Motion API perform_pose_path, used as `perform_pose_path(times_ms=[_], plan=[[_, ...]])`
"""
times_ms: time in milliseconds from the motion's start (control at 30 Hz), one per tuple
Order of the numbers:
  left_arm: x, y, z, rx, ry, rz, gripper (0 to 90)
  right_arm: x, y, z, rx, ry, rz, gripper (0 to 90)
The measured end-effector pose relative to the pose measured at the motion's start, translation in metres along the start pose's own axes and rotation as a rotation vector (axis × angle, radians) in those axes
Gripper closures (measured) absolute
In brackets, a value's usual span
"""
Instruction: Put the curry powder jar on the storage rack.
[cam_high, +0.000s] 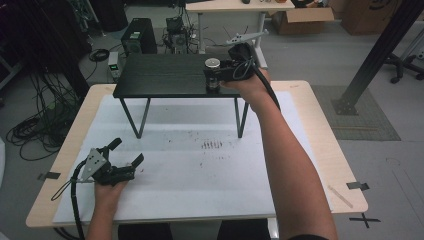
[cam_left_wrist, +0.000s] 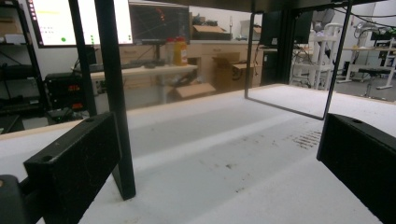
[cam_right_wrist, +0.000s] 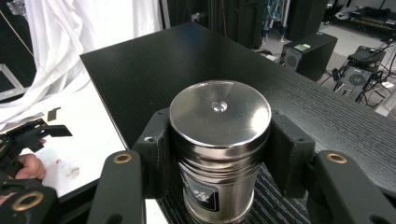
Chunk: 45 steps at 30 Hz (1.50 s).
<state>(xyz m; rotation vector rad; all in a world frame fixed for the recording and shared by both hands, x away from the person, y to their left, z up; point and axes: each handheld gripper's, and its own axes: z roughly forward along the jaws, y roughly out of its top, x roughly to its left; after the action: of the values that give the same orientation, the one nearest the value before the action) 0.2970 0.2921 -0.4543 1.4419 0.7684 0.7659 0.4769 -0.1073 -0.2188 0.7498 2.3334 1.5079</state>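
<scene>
an upright metal canister (cam_right_wrist: 219, 149) is pinched between the jaws of the right gripper (cam_right_wrist: 219, 154) on the near right edge of a black stand (cam_high: 165, 75), while the left gripper (cam_high: 122, 160) is held spread, empty, well apart from it.

White-topped table (cam_high: 320, 165) carries black stand (cam_high: 160, 75); steel canister (cam_high: 213, 73) apparently atop.

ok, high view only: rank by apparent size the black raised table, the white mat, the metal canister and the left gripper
Largest to smallest, as they look in the high view:
1. white mat
2. black raised table
3. left gripper
4. metal canister
The canister sits farther from the camera than the left gripper, so that last gap is partly distance.
</scene>
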Motion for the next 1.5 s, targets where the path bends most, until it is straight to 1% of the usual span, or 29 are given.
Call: perform_pose_path(times_ms=[200,400,433,500,533,567,600,733,833,967,1167,1267,1433,1500], plan=[[0.0,0.0,0.0,0.001,0.0,-0.001,0.2,-0.001,0.0,0.001,-0.004,0.004,0.01,48.4],[0.0,0.0,0.0,0.001,0.0,0.0,0.2,-0.001,-0.001,0.001,-0.004,0.005,0.004,48.1],[0.0,0.0,0.0,0.001,0.0,0.001,0.2,0.0,-0.001,0.001,-0.008,-0.006,0.006,43.4],[0.0,0.0,0.0,0.001,0.0,0.0,0.2,0.0,-0.001,0.001,-0.011,-0.002,0.006,39.6],[0.0,0.0,0.0,0.001,0.0,0.0,0.2,0.0,-0.001,0.001,-0.011,-0.002,0.006,39.6],[0.0,0.0,0.0,0.001,0.0,0.0,0.2,0.001,-0.001,0.0,-0.011,-0.013,0.003,37.3],[0.0,0.0,0.0,0.001,0.0,0.001,0.2,0.001,-0.002,-0.001,-0.016,-0.019,0.014,35.4],[0.0,0.0,0.0,0.001,0.0,0.001,0.2,0.001,-0.002,-0.003,-0.022,-0.022,0.02,33.8],[0.0,0.0,0.0,0.001,0.0,0.001,0.2,0.002,-0.002,-0.007,-0.03,-0.019,0.016,31.7],[0.0,0.0,0.0,0.001,0.0,0.002,0.2,0.004,-0.001,-0.011,-0.03,-0.021,0.007,30.5],[0.0,0.0,0.0,0.002,0.0,0.003,0.2,0.006,-0.002,-0.017,-0.04,-0.021,0.007,29.2],[0.0,0.0,0.0,0.002,0.0,0.003,0.2,0.006,-0.006,-0.024,-0.052,-0.029,0.011,27.2],[0.0,0.0,0.0,0.002,0.0,0.003,0.2,0.006,-0.012,-0.031,-0.063,-0.027,0.015,25.6],[0.0,0.0,0.0,0.001,0.0,0.003,0.2,0.008,-0.015,-0.038,-0.08,-0.023,0.017,23.5]])
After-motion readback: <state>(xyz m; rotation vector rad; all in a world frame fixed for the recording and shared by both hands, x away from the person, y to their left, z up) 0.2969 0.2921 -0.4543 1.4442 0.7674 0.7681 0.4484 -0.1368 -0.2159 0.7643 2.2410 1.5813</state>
